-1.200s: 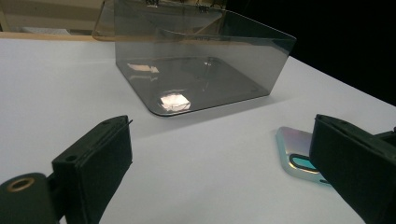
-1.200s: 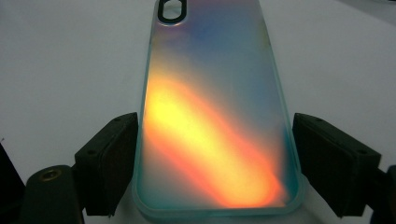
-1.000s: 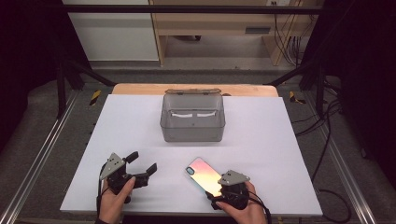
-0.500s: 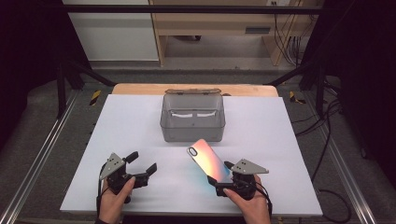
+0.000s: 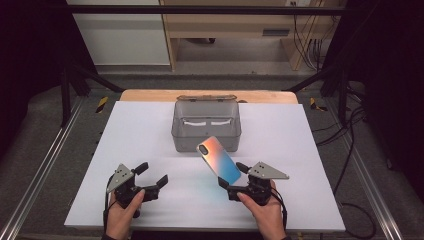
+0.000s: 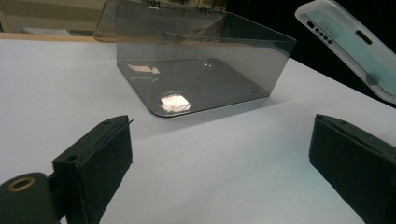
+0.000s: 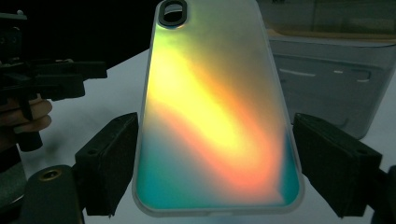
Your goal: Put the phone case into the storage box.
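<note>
An iridescent phone case [image 5: 219, 160], orange fading to blue, hangs tilted above the white table, its camera hole end pointing up toward the box. My right gripper [image 5: 232, 175] is shut on its lower end, a jaw on each long edge. In the right gripper view the case [image 7: 215, 116] stands between the two black pads of that gripper [image 7: 215, 158]. My left gripper [image 5: 152, 173] rests low at the front left, open with nothing between its jaws [image 6: 219, 158]. From there the case [image 6: 355, 46] shows at the upper right.
A clear grey plastic box [image 5: 206, 120] with its lid folded back stands at the middle rear of the white board [image 5: 140, 130]; it is also ahead of the left gripper [image 6: 196, 60]. A wooden strip runs behind the board. Metal rails flank both sides.
My right gripper has raised the phone case off the table and tipped its far end upward toward the box. The left gripper has stayed put.
</note>
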A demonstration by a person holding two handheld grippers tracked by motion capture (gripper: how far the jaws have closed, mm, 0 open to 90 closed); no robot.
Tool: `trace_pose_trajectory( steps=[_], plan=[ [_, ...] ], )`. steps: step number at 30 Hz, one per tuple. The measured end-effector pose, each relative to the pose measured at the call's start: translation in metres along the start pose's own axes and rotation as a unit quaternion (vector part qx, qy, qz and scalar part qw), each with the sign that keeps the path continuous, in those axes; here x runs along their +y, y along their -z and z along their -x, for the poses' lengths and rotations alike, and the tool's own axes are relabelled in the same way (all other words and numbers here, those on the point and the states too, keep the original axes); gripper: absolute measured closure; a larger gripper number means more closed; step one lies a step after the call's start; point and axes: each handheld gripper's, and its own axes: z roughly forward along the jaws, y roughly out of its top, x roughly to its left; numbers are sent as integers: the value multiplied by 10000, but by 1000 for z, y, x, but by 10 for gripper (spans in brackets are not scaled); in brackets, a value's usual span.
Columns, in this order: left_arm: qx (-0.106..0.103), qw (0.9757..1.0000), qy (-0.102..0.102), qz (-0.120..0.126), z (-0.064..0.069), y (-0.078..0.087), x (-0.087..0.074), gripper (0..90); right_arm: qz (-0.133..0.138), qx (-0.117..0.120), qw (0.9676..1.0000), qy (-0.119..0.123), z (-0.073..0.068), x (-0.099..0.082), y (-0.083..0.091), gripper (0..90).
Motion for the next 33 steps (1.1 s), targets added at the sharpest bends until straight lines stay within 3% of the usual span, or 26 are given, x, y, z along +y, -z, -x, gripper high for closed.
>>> trace_pose_trajectory(
  steps=[7,23,33],
  plan=[
    [-33,10000,-8,-21,1,-1,0,60,137,-68,9999,-60,4,-5,3,173],
    [-35,10000,-4,-20,1,-1,0,60,218,147,9991,-340,7,-9,2,172],
    [-47,10000,-5,-22,1,-1,0,61,227,184,9990,-340,6,-9,2,173]
  ],
)
